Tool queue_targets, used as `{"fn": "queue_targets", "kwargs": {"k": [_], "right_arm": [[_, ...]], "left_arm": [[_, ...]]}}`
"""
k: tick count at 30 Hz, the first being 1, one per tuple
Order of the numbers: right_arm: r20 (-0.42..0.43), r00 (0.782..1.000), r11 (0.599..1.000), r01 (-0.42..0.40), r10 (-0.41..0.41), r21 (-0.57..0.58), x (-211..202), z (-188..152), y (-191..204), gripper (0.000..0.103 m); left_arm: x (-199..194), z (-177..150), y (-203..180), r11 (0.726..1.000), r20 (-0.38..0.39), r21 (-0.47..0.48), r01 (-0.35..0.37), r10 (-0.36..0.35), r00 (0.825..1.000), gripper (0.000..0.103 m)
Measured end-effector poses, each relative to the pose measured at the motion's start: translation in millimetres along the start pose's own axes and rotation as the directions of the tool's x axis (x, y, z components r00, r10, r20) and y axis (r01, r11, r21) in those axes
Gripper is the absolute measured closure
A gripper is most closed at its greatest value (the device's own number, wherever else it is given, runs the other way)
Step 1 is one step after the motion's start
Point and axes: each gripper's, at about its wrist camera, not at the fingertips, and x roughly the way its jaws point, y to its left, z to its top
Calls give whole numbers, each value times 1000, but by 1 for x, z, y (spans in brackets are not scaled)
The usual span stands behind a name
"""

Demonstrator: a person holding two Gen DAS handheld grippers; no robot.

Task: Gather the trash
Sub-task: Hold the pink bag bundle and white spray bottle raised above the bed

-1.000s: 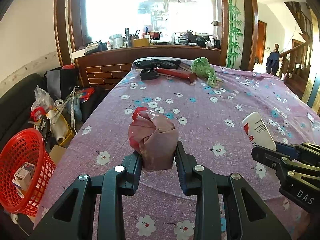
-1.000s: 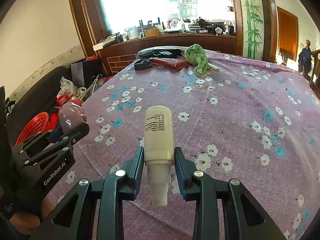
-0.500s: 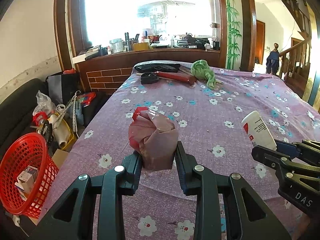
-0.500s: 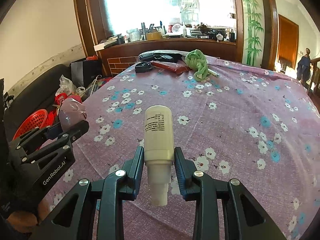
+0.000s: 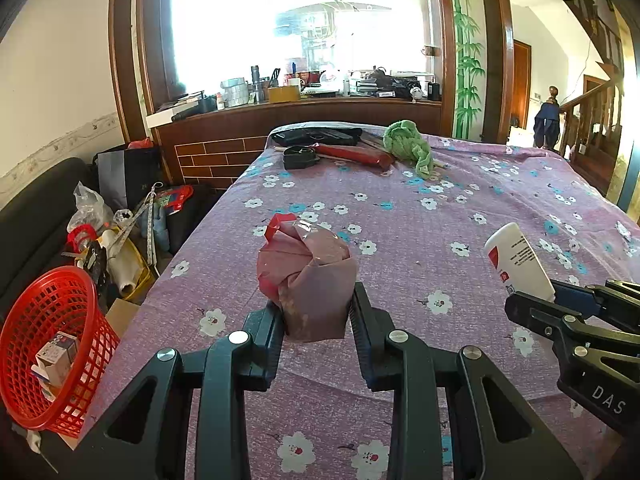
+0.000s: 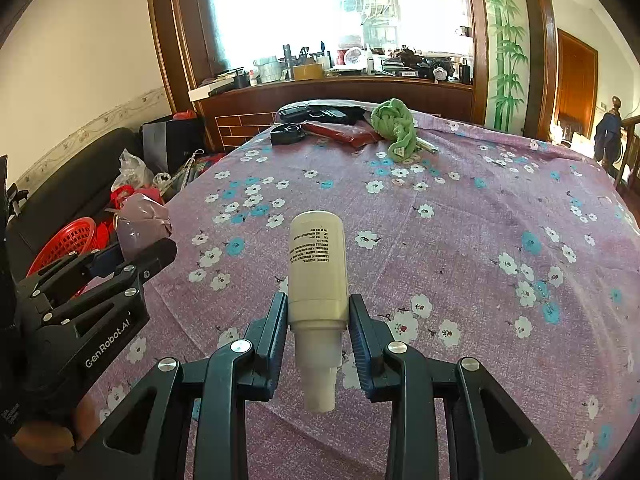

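A crumpled pink and red plastic wrapper (image 5: 308,276) sits between the pads of my left gripper (image 5: 316,308), which is shut on it above the flowered purple tablecloth (image 5: 420,216). My right gripper (image 6: 318,312) is shut on a white plastic bottle (image 6: 317,264), its cap end pointing back at the camera. Each view shows the other hand: the right gripper (image 5: 540,298) with the bottle (image 5: 516,260) at right, the left gripper (image 6: 136,248) with the wrapper (image 6: 142,224) at left. A red mesh basket (image 5: 48,344) holding a small carton stands on the floor, left of the table.
At the table's far end lie a green cloth (image 5: 408,146), a long red packet (image 5: 352,154) and black items (image 5: 300,156). Bags, rolls and other clutter (image 5: 120,236) fill the floor by a dark sofa (image 5: 36,208) on the left. A wooden ledge stands behind.
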Motion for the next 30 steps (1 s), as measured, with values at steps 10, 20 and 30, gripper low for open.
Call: {"fn": "queue_targets", "kwargs": {"k": [10, 20, 30], "right_arm": [[1, 1000, 1000, 1, -1, 1, 0, 0, 0, 70], [2, 1000, 1000, 0, 0, 0, 0, 0, 0, 70], [2, 1000, 1000, 1, -1, 0, 0, 0, 1, 70]], "left_arm": [[0, 0, 0, 1000, 0, 1, 0, 0, 1000, 73], [0, 0, 1, 1000, 1, 0, -1, 1, 1000, 73], [0, 0, 2, 1000, 1, 0, -2, 2, 1000, 73]]}}
